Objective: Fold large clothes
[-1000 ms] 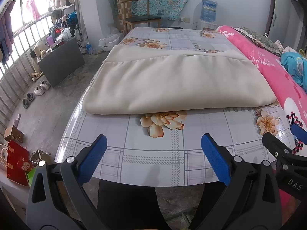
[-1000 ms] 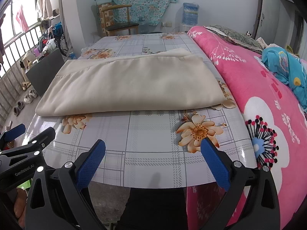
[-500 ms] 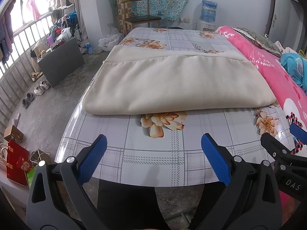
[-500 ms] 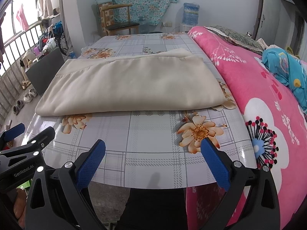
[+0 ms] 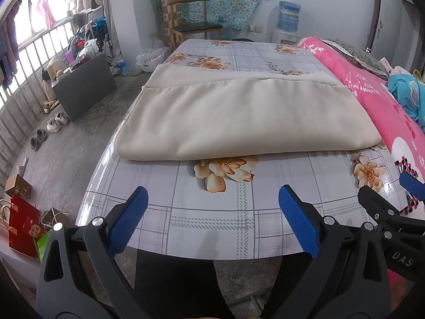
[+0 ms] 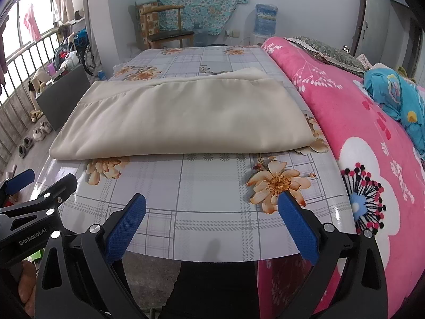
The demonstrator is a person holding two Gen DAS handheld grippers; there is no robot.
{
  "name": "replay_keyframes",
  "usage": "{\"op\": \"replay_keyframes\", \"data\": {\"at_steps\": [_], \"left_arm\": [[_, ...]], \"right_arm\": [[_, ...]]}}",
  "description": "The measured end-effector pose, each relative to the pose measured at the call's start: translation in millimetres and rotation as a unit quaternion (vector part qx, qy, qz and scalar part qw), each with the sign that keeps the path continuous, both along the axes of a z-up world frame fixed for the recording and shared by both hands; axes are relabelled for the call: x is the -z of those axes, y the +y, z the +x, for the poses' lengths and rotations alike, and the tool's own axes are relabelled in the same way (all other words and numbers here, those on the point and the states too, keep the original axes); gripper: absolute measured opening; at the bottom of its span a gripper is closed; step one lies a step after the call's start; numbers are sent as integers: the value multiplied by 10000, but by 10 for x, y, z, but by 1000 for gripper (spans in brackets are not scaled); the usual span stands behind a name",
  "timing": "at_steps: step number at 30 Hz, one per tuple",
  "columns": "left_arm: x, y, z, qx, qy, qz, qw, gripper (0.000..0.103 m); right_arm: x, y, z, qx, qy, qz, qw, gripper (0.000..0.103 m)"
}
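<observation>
The cloth lies folded flat mid-tabletop, so little seems left, perhaps one more fold. Left gripper and right gripper hang short of it, jaws wide, empty.

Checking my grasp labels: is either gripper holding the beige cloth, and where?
Nothing is held. The left gripper and right gripper are both open over the table's near edge, short of the folded beige cloth.

Wooden chair beside water dispenser.
</observation>
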State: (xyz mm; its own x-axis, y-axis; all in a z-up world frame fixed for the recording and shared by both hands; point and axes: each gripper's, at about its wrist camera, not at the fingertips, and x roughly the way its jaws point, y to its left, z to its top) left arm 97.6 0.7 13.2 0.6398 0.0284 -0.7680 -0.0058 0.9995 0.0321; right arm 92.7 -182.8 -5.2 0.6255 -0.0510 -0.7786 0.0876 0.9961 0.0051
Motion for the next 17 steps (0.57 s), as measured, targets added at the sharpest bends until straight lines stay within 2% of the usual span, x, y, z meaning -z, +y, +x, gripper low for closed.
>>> {"op": "replay_keyframes", "data": {"at_steps": [17], "left_arm": [[-7, -9, 8, 6, 6, -3, 10000, 95]], "right_arm": [[32, -19, -3, -7, 28, -12, 10000, 97]]}}
